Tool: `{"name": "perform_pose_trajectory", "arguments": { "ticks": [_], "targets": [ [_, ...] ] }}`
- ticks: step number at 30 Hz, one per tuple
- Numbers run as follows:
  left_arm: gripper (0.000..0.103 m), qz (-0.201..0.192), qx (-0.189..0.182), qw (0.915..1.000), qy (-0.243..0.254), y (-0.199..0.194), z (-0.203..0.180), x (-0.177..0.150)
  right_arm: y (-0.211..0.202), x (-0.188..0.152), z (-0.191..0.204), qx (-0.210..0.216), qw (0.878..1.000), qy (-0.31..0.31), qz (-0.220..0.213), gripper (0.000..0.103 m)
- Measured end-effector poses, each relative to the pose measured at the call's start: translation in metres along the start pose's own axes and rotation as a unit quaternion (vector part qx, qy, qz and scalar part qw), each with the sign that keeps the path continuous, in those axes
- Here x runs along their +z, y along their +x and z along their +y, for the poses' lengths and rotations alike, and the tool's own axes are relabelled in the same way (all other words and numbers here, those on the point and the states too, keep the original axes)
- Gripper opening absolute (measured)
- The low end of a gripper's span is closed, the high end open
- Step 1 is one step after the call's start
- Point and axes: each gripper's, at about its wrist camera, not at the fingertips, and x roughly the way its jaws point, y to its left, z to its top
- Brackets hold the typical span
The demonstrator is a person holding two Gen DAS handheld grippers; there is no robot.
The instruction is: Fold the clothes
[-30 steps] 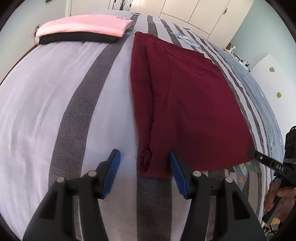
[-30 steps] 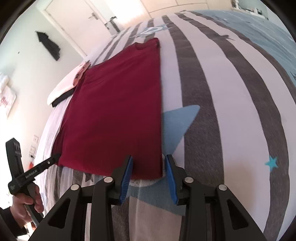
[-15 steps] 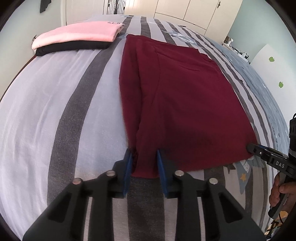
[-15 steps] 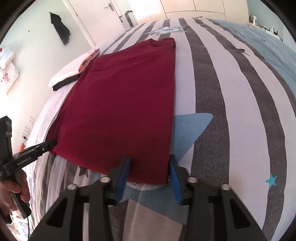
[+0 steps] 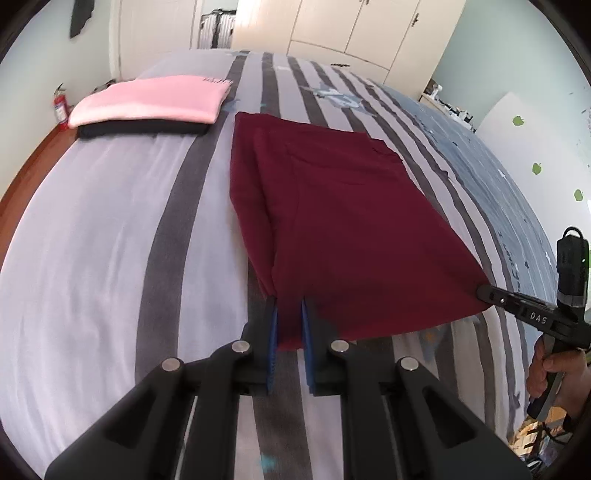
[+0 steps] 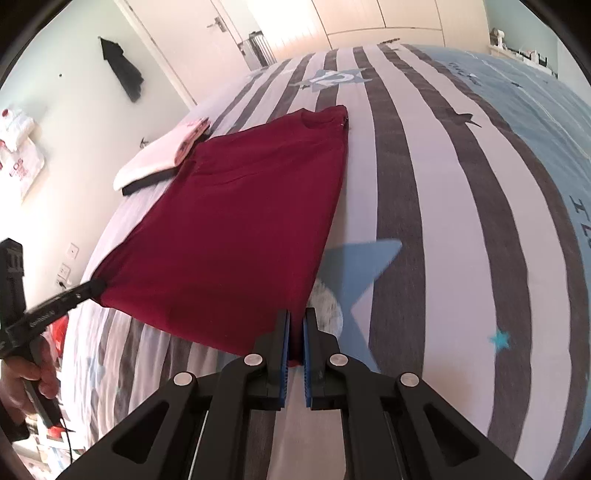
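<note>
Dark red garment (image 5: 354, 229) on a striped bed cover (image 5: 110, 240).
The garment was plain maroon, no print. The bed cover carried lengthwise white and dark grey stripes, turning pale blue toward the right side, with a big light blue star (image 6: 354, 273) and a small teal star (image 6: 499, 339). The folded stack had a pink piece (image 5: 151, 99) on top and a black piece (image 5: 140, 129) under it. Left tool (image 5: 289, 314) and right tool (image 6: 295, 332) both had black bodies, blue pads and silver rivets. Wardrobe doors (image 5: 354, 33) were cream, walls pale green-blue, with green leaf stickers (image 5: 537, 168) on a white panel. A red fire extinguisher (image 5: 61, 110) stood by the wall.
</note>
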Motion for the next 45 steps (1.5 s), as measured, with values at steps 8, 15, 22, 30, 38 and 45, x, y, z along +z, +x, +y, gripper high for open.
{"name": "perform_pose_trajectory", "arguments": {
  "ticks": [8,15,22,30,38,45],
  "targets": [
    [0.008,0.074,0.036,0.9964,-0.021,0.010,0.012,-0.075,0.001,-0.069,-0.004,0.000,0.998,0.033,0.061,0.005],
    [0.007,0.057,0.033,0.9976,-0.022,-0.010,0.008,-0.036,-0.008,-0.056,0.002,-0.006,0.998,0.027,0.055,0.005],
    [0.006,0.035,0.022,0.9988,-0.025,-0.042,0.002,0.020,-0.046,0.008,0.009,0.009,0.998,0.033,0.051,0.002],
    [0.000,0.012,0.026,0.9995,0.016,0.030,0.019,0.134,-0.014,0.128,-0.007,0.011,1.000,-0.003,-0.008,0.000],
    [0.000,0.000,0.020,0.9997,-0.012,0.098,0.048,0.171,0.069,0.204,-0.036,-0.005,1.000,0.012,-0.023,0.004],
    [0.046,0.007,-0.034,0.9993,-0.017,0.084,0.051,0.129,0.052,0.134,-0.031,0.035,0.999,-0.005,-0.001,0.031]
  ]
}}
